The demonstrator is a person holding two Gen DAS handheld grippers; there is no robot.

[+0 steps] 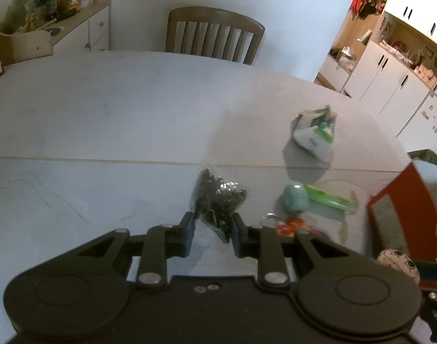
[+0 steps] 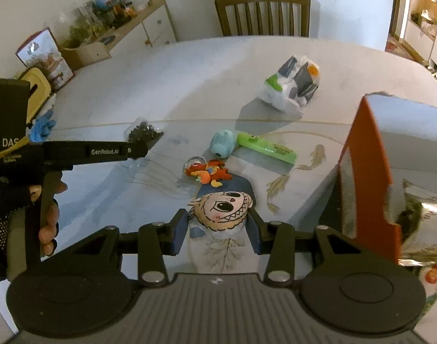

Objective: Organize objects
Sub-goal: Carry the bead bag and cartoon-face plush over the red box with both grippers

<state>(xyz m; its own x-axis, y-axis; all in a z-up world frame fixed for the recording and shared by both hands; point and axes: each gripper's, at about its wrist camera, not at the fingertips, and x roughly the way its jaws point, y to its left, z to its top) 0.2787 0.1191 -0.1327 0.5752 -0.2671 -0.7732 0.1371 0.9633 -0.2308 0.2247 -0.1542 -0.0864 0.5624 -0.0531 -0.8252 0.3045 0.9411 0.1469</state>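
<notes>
Two handheld grippers work over a pale table (image 2: 167,86) strewn with small toys. The left gripper (image 1: 211,233) clamps a clear bag of small black pieces (image 1: 218,197) between its blue pads, the bag sticking out ahead of the fingertips. The right gripper (image 2: 218,230) grips a flat doll-face toy (image 2: 222,209) with big eyes and a jagged grin, pinched at both sides. Just beyond that toy lies an orange figure (image 2: 208,172); further ahead are a teal plush (image 2: 222,143) and a green tube (image 2: 265,147), touching. A plastic-wrapped pack (image 2: 290,86) sits well beyond them. An orange-edged box (image 2: 367,172) stands to the right gripper's right.
</notes>
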